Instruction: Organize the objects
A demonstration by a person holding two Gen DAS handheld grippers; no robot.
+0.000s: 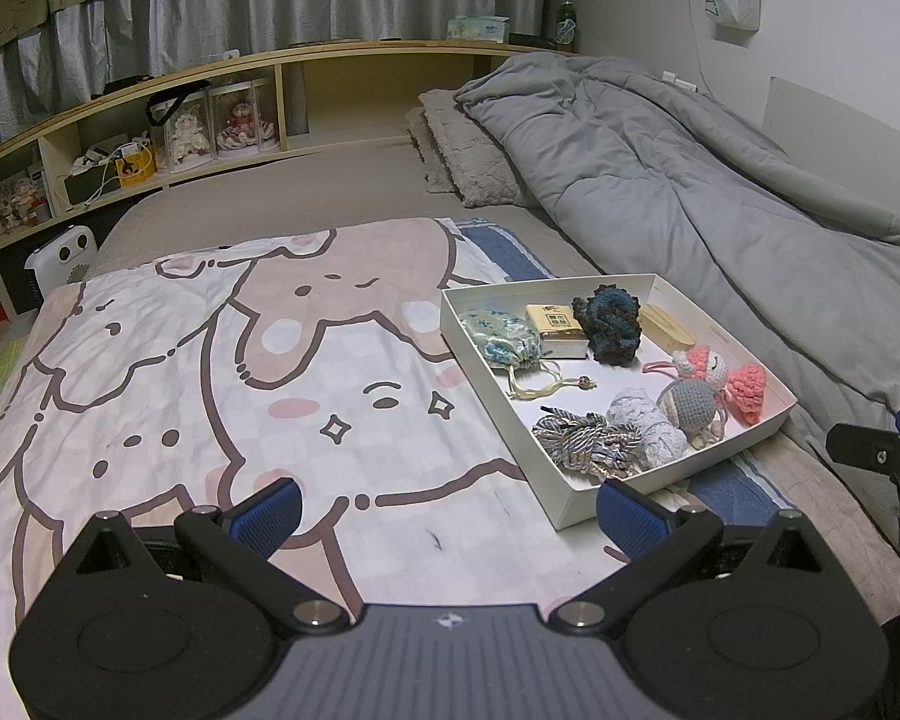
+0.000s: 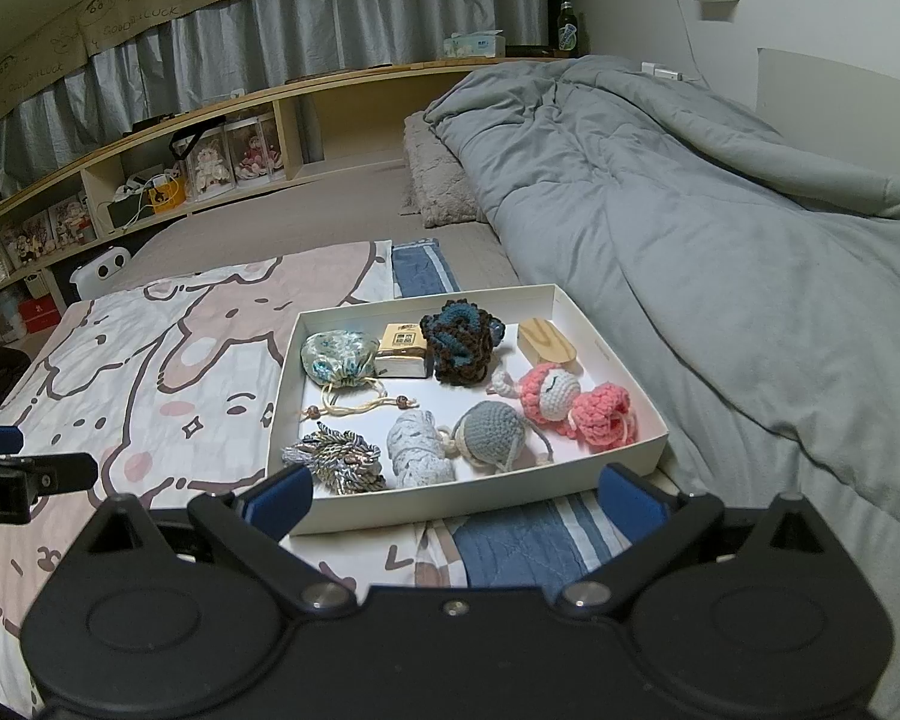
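Item: white box [image 2: 450, 501] on bed, holds crochet dolls, pouch [image 2: 341, 358], cord bundle [image 2: 336, 459].
Left gripper [image 1: 447, 513], right gripper [image 2: 459, 501]: both spread wide, nothing held.
Risk: soft bedding, box may be tipped if rim nudged; drawstring snag likely.

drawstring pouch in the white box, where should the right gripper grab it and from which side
Probably the gathered neck of the drawstring pouch, just above its cords, coming from above. The neck is the narrowest part and faces the box's open middle, while the small tan box crowds one side. The right gripper is open and empty.
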